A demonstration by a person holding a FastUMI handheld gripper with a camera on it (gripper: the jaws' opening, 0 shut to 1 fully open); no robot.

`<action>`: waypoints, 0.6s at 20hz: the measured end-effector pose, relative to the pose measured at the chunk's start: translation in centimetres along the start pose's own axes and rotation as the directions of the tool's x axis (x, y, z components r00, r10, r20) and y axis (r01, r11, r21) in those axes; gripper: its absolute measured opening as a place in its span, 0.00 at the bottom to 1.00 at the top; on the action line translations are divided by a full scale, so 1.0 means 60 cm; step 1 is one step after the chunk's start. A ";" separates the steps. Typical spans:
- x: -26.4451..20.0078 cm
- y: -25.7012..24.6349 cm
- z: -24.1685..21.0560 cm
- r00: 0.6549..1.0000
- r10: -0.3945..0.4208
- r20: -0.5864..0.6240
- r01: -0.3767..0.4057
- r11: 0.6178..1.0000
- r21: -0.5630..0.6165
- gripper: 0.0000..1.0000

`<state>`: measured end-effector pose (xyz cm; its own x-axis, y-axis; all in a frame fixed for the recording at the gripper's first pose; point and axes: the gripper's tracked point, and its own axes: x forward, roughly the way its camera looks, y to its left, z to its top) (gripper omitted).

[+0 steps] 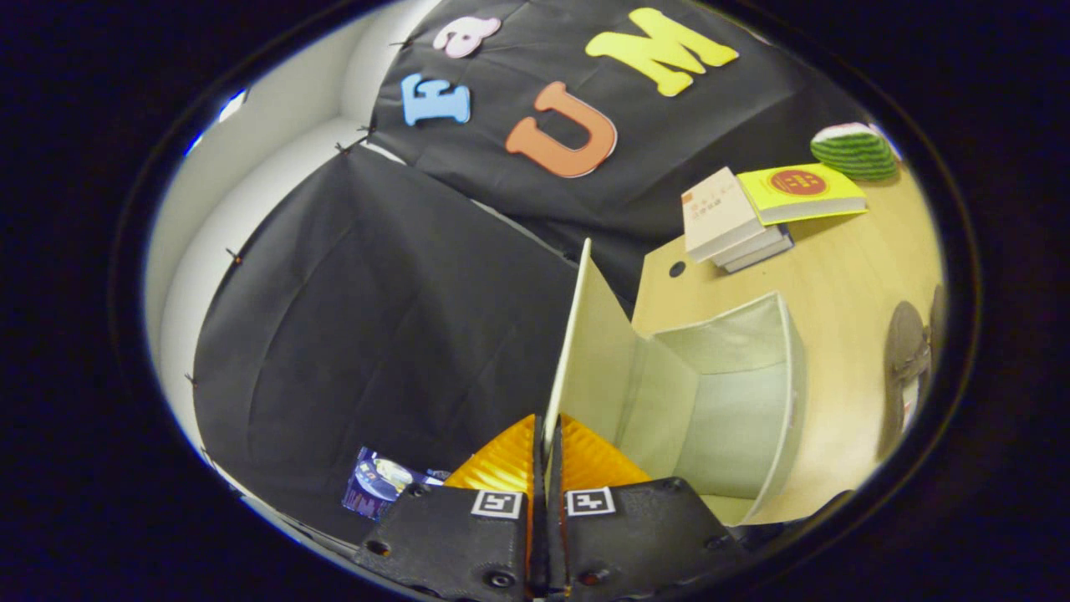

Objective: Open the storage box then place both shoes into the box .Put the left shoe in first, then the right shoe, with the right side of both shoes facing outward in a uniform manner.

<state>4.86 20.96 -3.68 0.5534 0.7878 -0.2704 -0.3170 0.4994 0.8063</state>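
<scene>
the jaws of the gripper (545, 456) are pinched tight on the edge of the storage box's lid (585, 351), holding it swung up so the empty storage box (736, 393) on the desk (844, 276) stands open for the shoes.

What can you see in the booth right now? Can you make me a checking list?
Surface: light wooden table, with a small round hole near its corner.
Job's things: storage box open and looks empty inside; its lid stands raised.
Clutter: stack of books; green striped watermelon-like toy; dark round object beside the box; blue packet lower down.
Grippers: hand-held gripper shut on the lid's edge.
Cables: nothing seen.
Surroundings: black cloth wall, white wall behind.
</scene>
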 end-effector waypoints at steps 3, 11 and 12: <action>0.051 0.052 -0.012 1.000 0.001 -0.014 -0.002 0.995 -0.099 0.12; 0.060 0.097 -0.028 0.999 -0.039 0.029 0.046 0.949 -0.311 0.74; 0.052 0.094 -0.022 0.997 -0.059 0.053 0.074 0.936 -0.344 0.83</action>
<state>3.77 26.71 -0.70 0.6115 0.7366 -0.2891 -0.5206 0.6496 0.5540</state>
